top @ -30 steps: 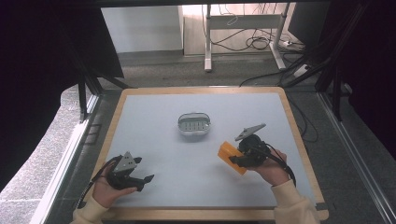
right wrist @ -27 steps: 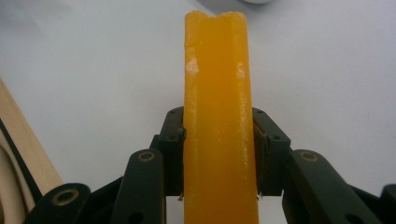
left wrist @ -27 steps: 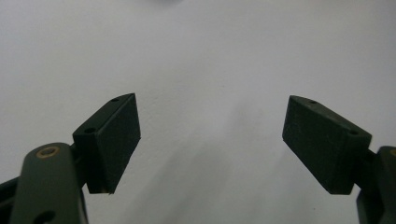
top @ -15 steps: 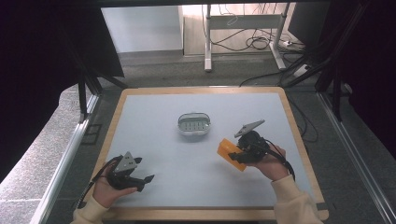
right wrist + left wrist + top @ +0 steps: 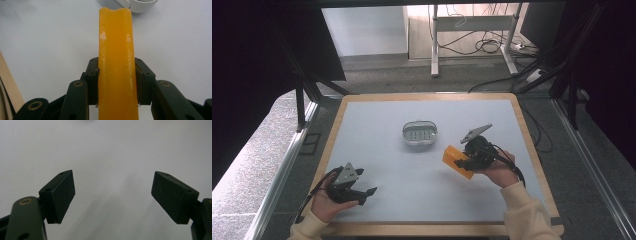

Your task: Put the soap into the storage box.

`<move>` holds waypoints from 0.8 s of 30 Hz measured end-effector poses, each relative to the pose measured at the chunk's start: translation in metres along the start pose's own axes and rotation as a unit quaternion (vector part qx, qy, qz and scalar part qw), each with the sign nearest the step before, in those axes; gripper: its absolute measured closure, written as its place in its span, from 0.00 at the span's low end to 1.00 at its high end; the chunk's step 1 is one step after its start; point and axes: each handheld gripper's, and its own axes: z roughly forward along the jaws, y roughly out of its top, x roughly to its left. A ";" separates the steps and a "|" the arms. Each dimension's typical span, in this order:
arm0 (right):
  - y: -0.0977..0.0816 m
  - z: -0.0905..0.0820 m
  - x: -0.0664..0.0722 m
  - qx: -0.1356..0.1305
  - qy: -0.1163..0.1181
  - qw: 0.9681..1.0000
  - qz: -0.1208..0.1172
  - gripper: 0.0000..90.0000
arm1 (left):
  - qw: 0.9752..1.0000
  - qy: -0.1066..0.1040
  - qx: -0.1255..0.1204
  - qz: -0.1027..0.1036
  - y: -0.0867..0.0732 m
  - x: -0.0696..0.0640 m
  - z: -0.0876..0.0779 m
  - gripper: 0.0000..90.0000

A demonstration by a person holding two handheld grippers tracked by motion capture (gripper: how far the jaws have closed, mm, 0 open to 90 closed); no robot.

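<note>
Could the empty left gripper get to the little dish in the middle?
Probably yes. The left gripper sits open near the table's front edge, and only bare white tabletop lies between it and the dish.

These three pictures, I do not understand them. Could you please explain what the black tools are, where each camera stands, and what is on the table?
A person sits at a table with a pale top and a wooden rim, and holds a hand tool with two jaws in each hand. The high view looks down from above the person.

The left gripper rests near the front left corner. Its own camera looks along its two black jaws, which stand wide apart with nothing between them, over bare table.

The right gripper is shut on an orange block, perhaps a bar of soap. In the right gripper view the block stands squeezed between the two pads.

Near the middle lies a small clear dish with a slotted insert, nothing lying in it.
</note>
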 end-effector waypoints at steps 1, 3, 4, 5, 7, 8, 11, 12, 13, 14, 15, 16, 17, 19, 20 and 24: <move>0.001 0.000 -0.001 0.000 -0.001 1.000 -0.001 0.69 | 1.000 0.000 0.000 0.000 0.000 0.000 0.000 0.21; 0.003 0.000 -0.001 -0.002 -0.005 1.000 -0.002 0.69 | 1.000 0.000 0.001 0.001 0.000 0.000 0.000 0.21; 0.003 0.000 -0.002 -0.003 -0.005 1.000 -0.002 0.69 | 1.000 -0.001 0.001 0.000 0.000 0.000 0.000 0.21; 0.004 0.000 -0.003 -0.004 -0.004 1.000 -0.002 0.69 | 1.000 -0.001 0.002 0.000 0.000 0.000 0.001 0.21; 0.006 0.001 -0.004 -0.004 -0.003 1.000 -0.005 0.69 | 1.000 -0.002 0.002 0.001 0.000 0.000 0.001 0.21; 0.007 0.002 -0.004 -0.004 -0.002 1.000 -0.006 0.69 | 1.000 -0.002 0.002 0.000 0.000 0.000 0.001 0.21; 0.008 0.003 -0.005 -0.005 0.001 1.000 -0.007 0.69 | 1.000 -0.002 0.002 0.000 0.000 0.000 0.001 0.21; 0.010 0.004 -0.006 -0.004 0.002 1.000 -0.008 0.69 | 1.000 -0.001 0.002 0.000 0.000 0.000 0.000 0.21; 0.010 0.004 -0.006 -0.004 0.002 1.000 -0.008 0.69 | 1.000 -0.001 0.002 0.000 0.000 0.000 0.000 0.21; 0.010 0.004 -0.007 -0.003 0.004 1.000 -0.008 0.69 | 1.000 -0.001 0.002 0.000 0.000 0.000 0.000 0.21; 0.011 0.005 -0.008 -0.001 0.006 1.000 -0.009 0.69 | 1.000 -0.002 0.002 0.000 0.000 0.000 0.001 0.21; 0.013 0.005 -0.009 0.000 0.008 1.000 -0.010 0.69 | 1.000 -0.002 0.002 0.000 0.000 0.000 0.001 0.21; 0.013 0.005 -0.009 0.000 0.008 1.000 -0.010 0.69 | 1.000 -0.002 0.002 0.000 0.000 0.000 0.001 0.21; 0.015 0.006 -0.010 -0.001 0.010 1.000 -0.010 0.69 | 1.000 -0.001 0.001 0.000 0.000 0.000 0.000 0.21; 0.016 0.006 -0.010 0.001 0.010 1.000 -0.011 0.69 | 1.000 -0.002 0.001 -0.001 0.000 0.000 0.000 0.21; 0.020 0.007 -0.010 0.002 0.011 1.000 -0.015 0.69 | 1.000 -0.003 0.004 0.001 0.000 0.000 0.001 0.21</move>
